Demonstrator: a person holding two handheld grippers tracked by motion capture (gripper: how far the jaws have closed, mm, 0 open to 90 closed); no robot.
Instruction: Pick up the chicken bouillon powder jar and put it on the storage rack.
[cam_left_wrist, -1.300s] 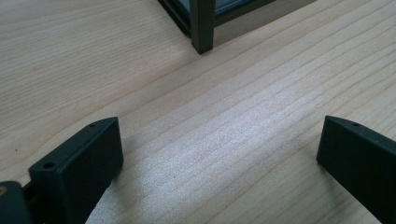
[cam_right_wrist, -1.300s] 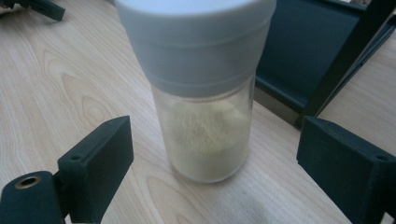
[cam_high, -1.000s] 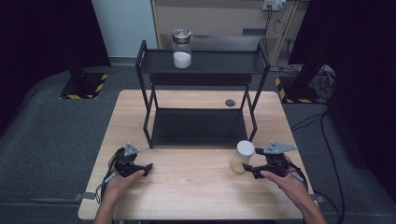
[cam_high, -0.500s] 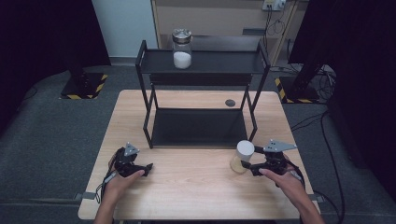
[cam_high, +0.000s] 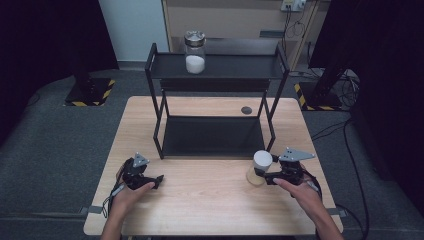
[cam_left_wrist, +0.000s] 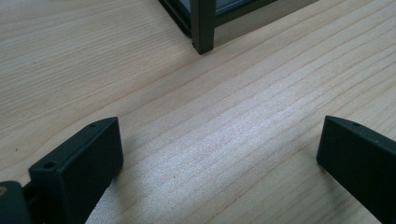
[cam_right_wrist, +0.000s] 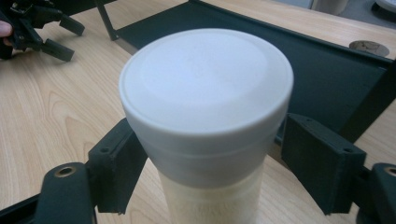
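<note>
Beside the rack (cam_high: 215, 135), your right gripper (cam_right_wrist: 210, 163) has been closing around the jar (cam_right_wrist: 208, 121), left pad touching, ready for lifting; left gripper (cam_left_wrist: 219, 154) rests open.

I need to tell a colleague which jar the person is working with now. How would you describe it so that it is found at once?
Start at the wooden table with the black two-level rack. In front of the rack's right front leg, between the jaws of the right tool, stands the white-lidded jar with pale yellowish contents. The other jar, the glass jar, has a metal lid, holds white powder and stands on the top shelf.
</note>
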